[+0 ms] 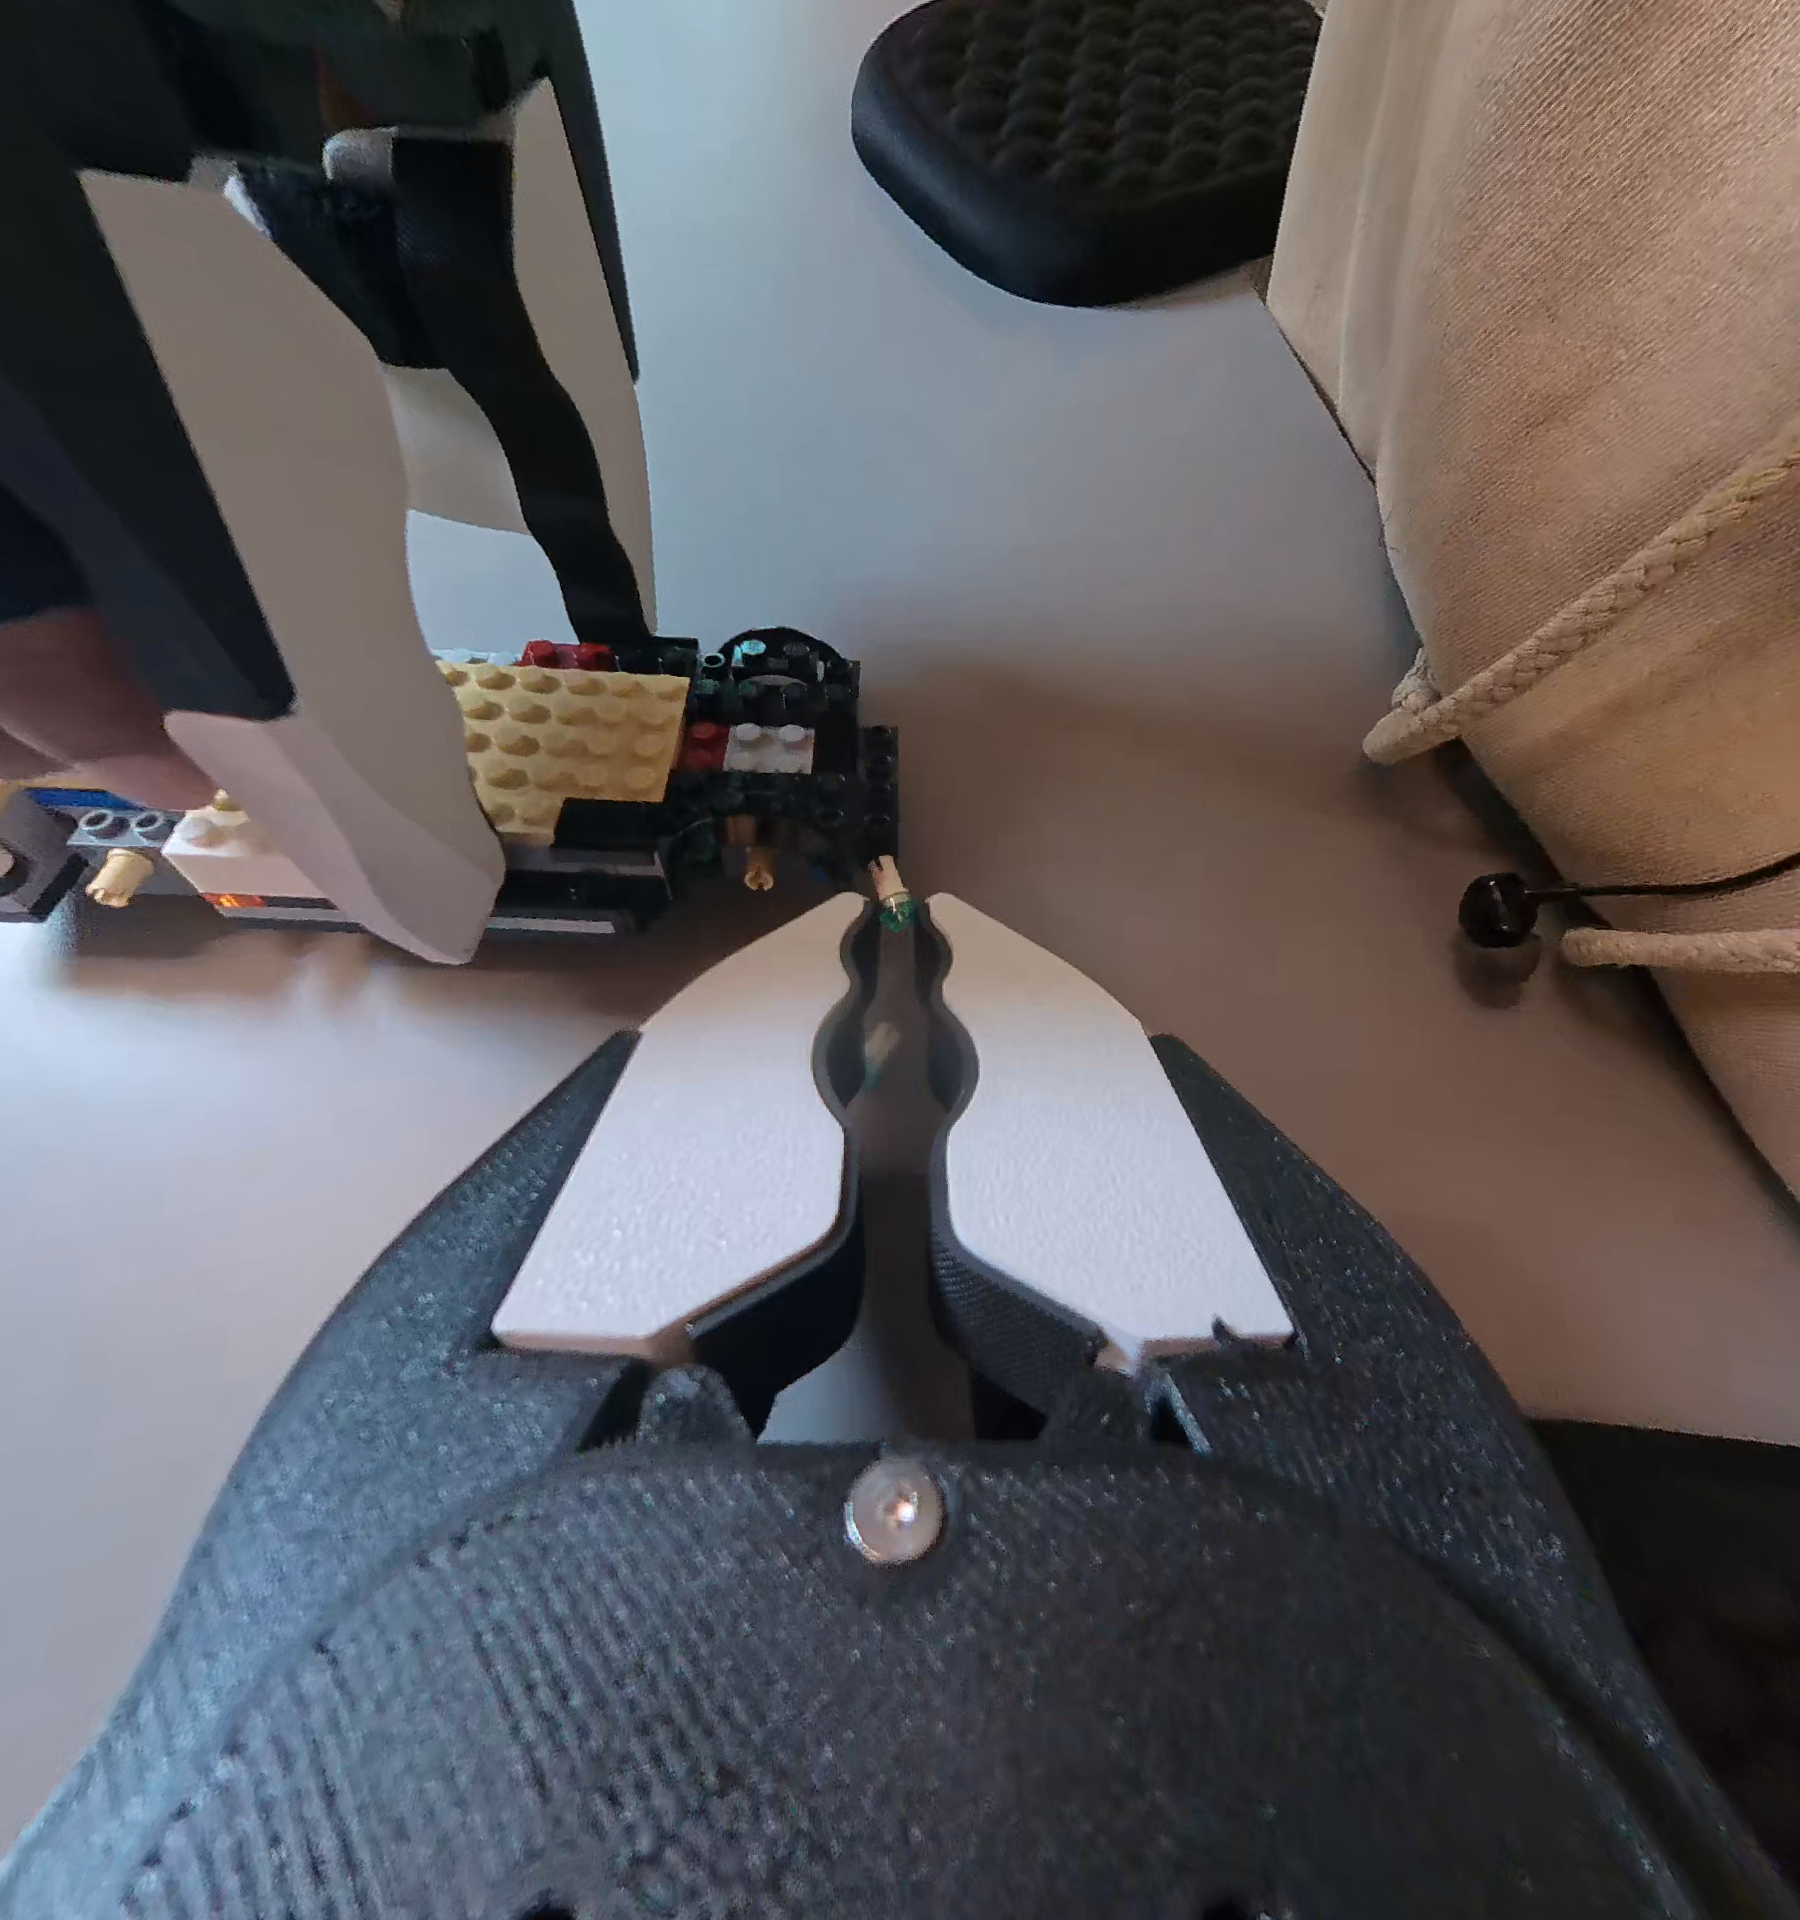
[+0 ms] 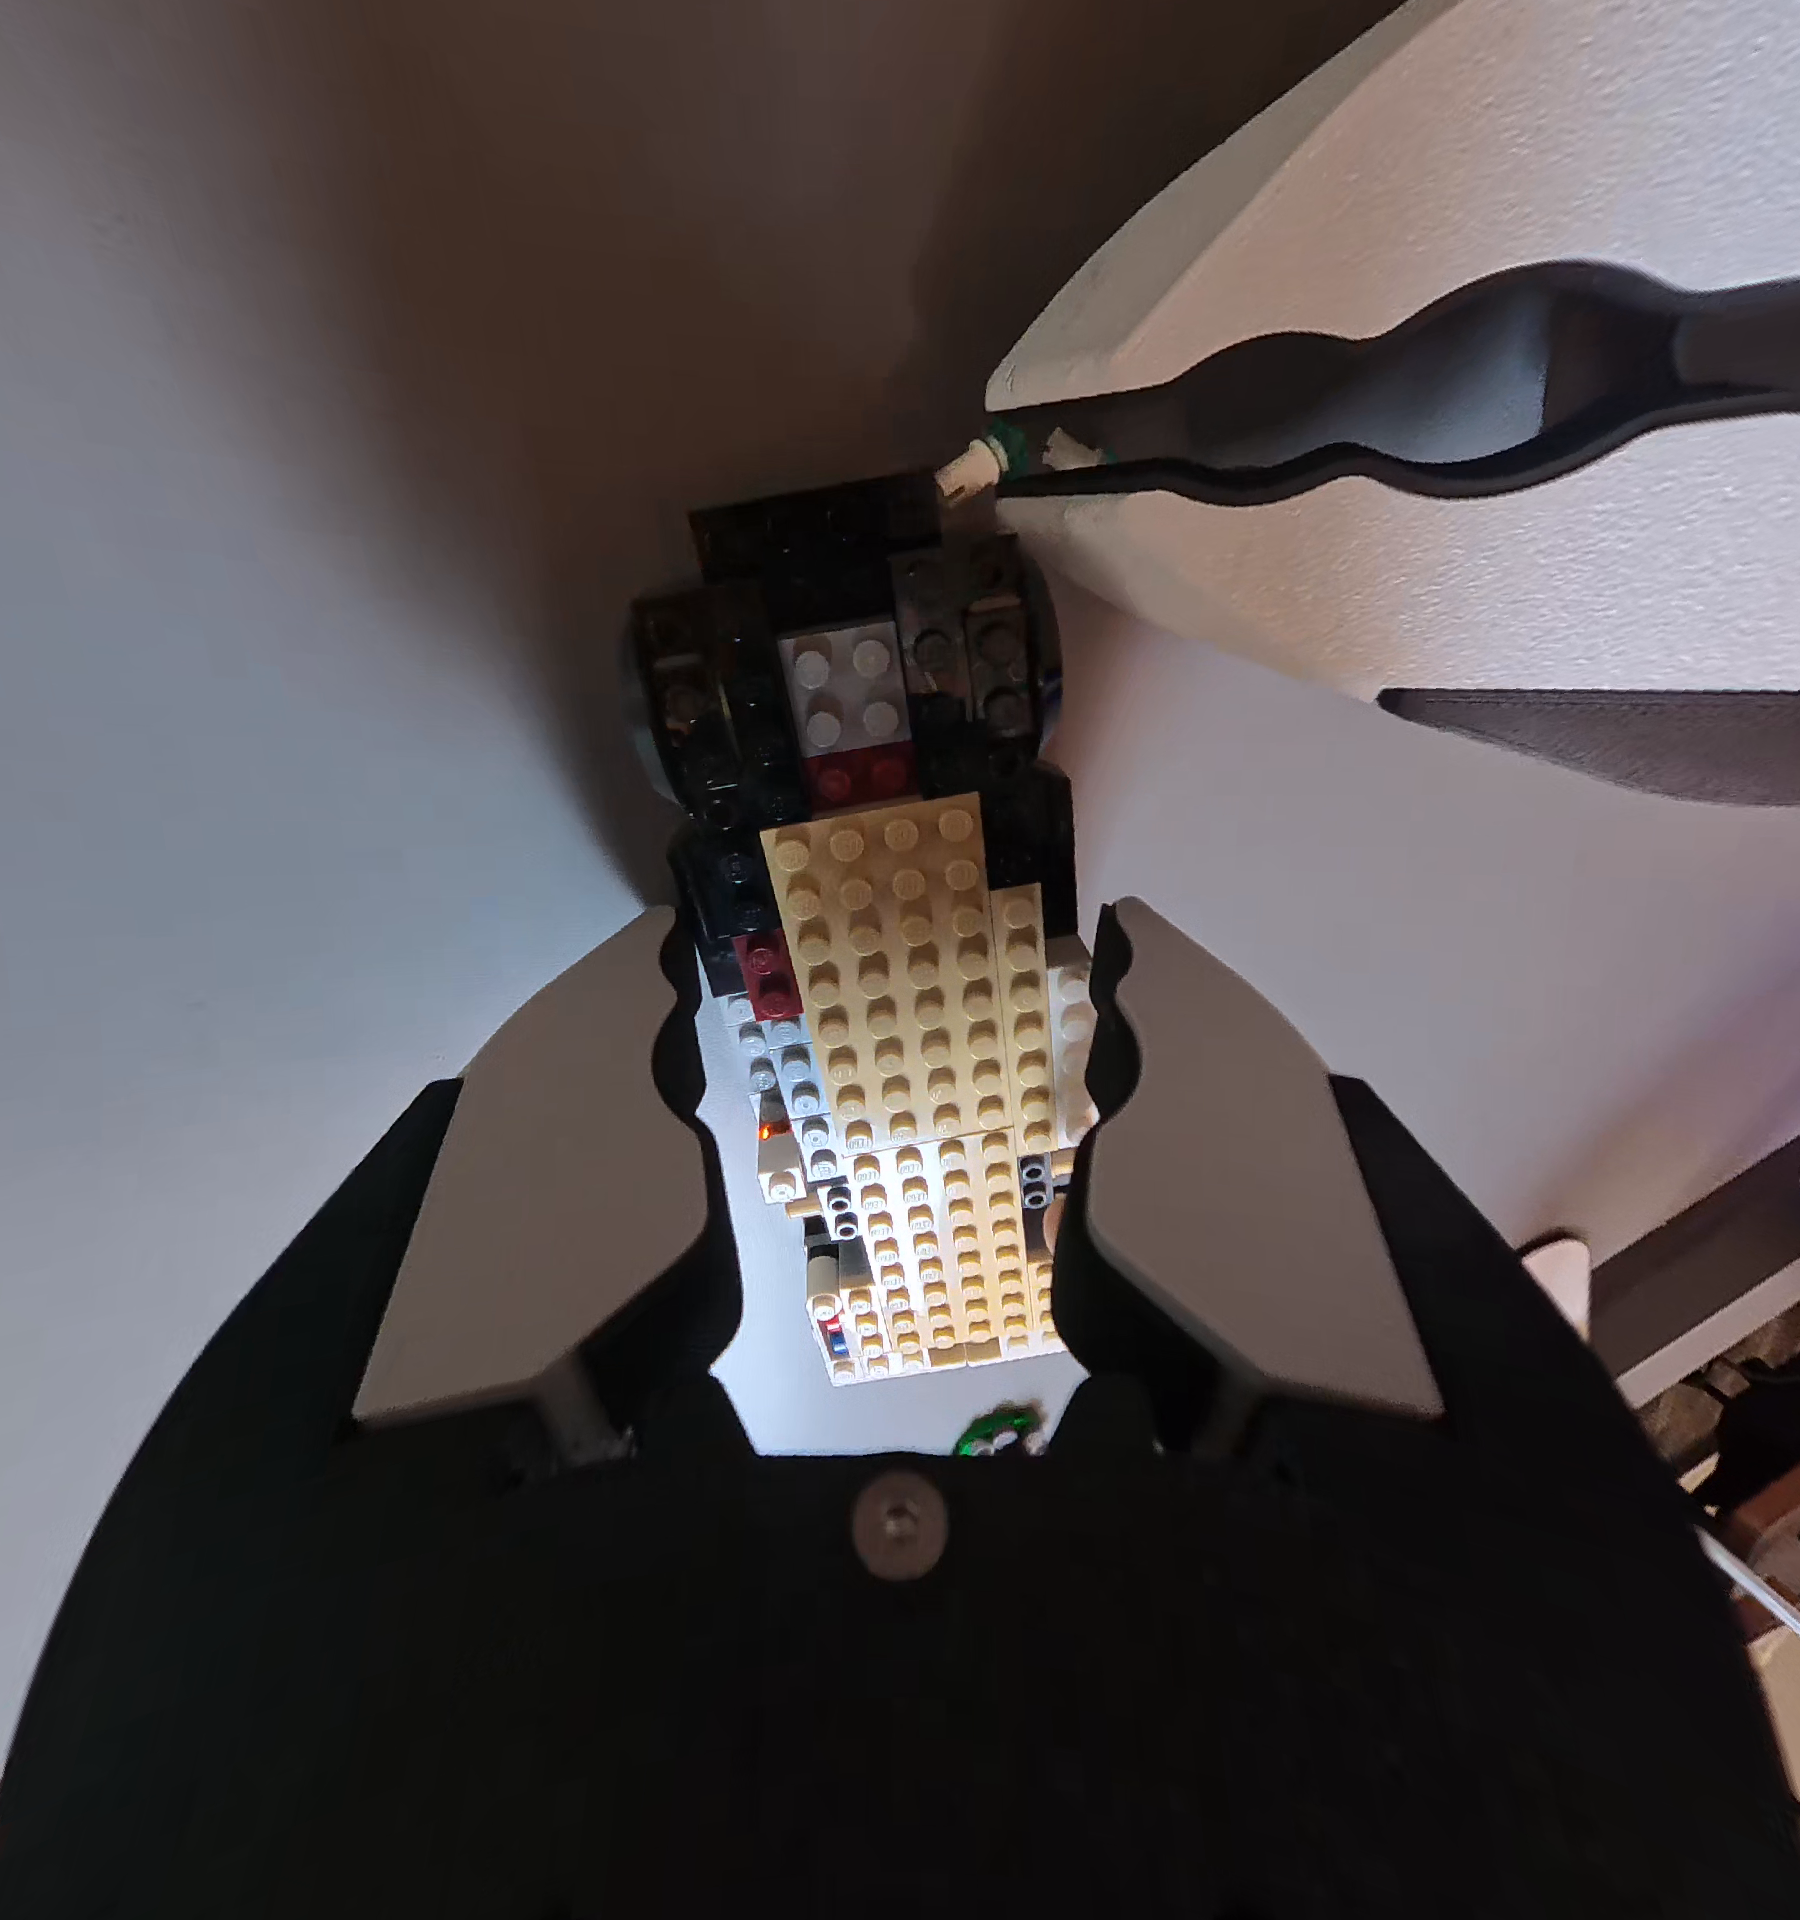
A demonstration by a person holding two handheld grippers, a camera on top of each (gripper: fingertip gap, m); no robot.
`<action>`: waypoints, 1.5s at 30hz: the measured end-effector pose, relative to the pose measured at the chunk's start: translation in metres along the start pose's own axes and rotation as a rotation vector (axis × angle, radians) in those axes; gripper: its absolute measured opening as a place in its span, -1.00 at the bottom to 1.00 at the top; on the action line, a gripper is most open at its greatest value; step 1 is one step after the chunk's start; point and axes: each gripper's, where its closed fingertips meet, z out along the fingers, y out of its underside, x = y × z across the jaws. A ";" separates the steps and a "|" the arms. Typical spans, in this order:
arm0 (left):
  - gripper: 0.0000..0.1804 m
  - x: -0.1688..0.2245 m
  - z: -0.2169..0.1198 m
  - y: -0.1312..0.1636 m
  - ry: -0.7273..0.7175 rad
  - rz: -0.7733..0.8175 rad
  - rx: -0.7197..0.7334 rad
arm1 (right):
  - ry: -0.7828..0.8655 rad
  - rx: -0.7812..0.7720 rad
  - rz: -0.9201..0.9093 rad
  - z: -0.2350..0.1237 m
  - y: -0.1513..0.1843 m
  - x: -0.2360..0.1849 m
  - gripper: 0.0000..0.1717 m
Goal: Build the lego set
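A brick model (image 1: 584, 727) with tan plates and a black end lies on the white table (image 1: 1083, 571). My left gripper (image 1: 894, 906) is shut on a small pale pin with a green tip (image 1: 888, 885). The pin's far end meets the model's black corner. The right wrist view shows the same pin (image 2: 969, 480) in the left gripper (image 2: 1002, 468). My right gripper (image 2: 891, 925) straddles the model (image 2: 906, 987) across its width, with both pads against its sides. In the left wrist view one of its fingers (image 1: 376, 790) stands in front of the model and the other behind it.
A black textured pad (image 1: 1083, 156) lies at the far side. A beige cloth bag with a cord (image 1: 1602, 520) and a black bead on a thin string (image 1: 1493, 909) lie to the right. A green round piece (image 2: 995, 1439) lies near the model. The table edge (image 2: 1706, 1299) is at the right. Some 7 centimeters of space lies between my two pairs of fingers.
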 end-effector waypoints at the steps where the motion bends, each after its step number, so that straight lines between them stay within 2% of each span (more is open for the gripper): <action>1: -0.93 0.000 0.000 0.000 0.006 -0.001 -0.006 | -0.002 0.000 0.006 0.000 0.000 -0.001 -0.15; 12: -0.93 0.002 0.001 0.001 0.033 -0.059 -0.009 | -0.038 -0.045 0.015 0.001 0.000 -0.001 -0.14; 23: -0.93 -0.006 0.003 0.007 -0.110 0.012 -0.031 | -0.110 -0.083 0.076 0.003 0.004 -0.004 -0.14; 28: -0.91 -0.012 0.004 0.011 -0.185 0.109 -0.065 | -0.165 -0.101 0.154 0.004 0.007 -0.009 -0.14; 31: -0.81 -0.016 0.005 0.014 -0.211 0.116 -0.088 | -0.214 -0.106 0.236 0.004 0.009 -0.013 -0.14; 33: -0.82 -0.019 0.004 0.014 -0.226 0.117 -0.090 | -0.234 -0.101 0.280 0.005 0.008 -0.014 -0.14; 38: -0.78 -0.023 -0.005 0.013 -0.243 0.038 -0.050 | -0.254 -0.111 0.339 0.004 0.012 -0.015 -0.14; 45: -0.83 -0.016 -0.012 0.022 -0.294 -0.131 -0.149 | -0.227 -0.143 0.389 0.002 0.023 -0.019 -0.14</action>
